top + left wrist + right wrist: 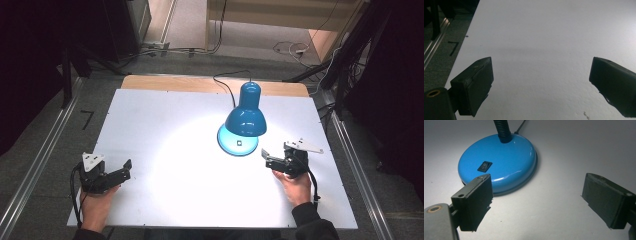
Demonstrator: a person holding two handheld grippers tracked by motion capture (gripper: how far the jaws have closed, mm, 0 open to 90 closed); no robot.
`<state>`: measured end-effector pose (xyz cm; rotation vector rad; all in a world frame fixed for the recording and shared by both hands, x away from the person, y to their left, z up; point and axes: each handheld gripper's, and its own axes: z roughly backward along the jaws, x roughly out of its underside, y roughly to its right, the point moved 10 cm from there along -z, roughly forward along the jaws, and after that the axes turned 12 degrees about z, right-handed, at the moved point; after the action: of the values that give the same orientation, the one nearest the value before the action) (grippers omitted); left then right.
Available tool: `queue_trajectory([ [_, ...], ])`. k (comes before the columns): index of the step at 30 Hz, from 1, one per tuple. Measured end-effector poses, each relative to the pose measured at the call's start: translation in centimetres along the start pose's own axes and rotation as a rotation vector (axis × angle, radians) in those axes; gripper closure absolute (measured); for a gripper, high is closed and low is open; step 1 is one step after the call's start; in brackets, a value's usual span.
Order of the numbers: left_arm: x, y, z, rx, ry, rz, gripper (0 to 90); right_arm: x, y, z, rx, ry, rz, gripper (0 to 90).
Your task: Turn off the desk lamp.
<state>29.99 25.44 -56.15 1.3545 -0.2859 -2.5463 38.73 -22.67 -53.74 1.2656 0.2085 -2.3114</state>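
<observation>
Right gripper sits in my right hand at about 4 o'clock on the white table, jaws spread wide and holding nothing. It points toward the blue desk lamp, just short of the lamp's base, which lies at roughly 10 o'clock from the jaw tips. In the right gripper view my right gripper frames bare tabletop; the round blue base lies ahead at 11 o'clock, near the left-hand jaw but apart from it. A black rocker switch is set in the top of the base, and the black ribbed neck rises from its far side. Lamp is lit: a bright pool falls on the table below the shade. Its black cord trails off toward 12 o'clock, over the table's back edge.

Left gripper rests in my left hand at 8 o'clock on the table, well apart from the lamp, jaws also wide apart and empty. In the left gripper view my left gripper has plain white surface ahead.
</observation>
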Motion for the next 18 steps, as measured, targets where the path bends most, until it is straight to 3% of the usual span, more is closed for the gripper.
queue_trajectory([
  [18, -0.02, -0.03, -0.02, -0.001, 0.0, 0.0, 5.9, -0.48, -0.52, -0.71, -0.009, 0.003, -0.003, 8.7],
])
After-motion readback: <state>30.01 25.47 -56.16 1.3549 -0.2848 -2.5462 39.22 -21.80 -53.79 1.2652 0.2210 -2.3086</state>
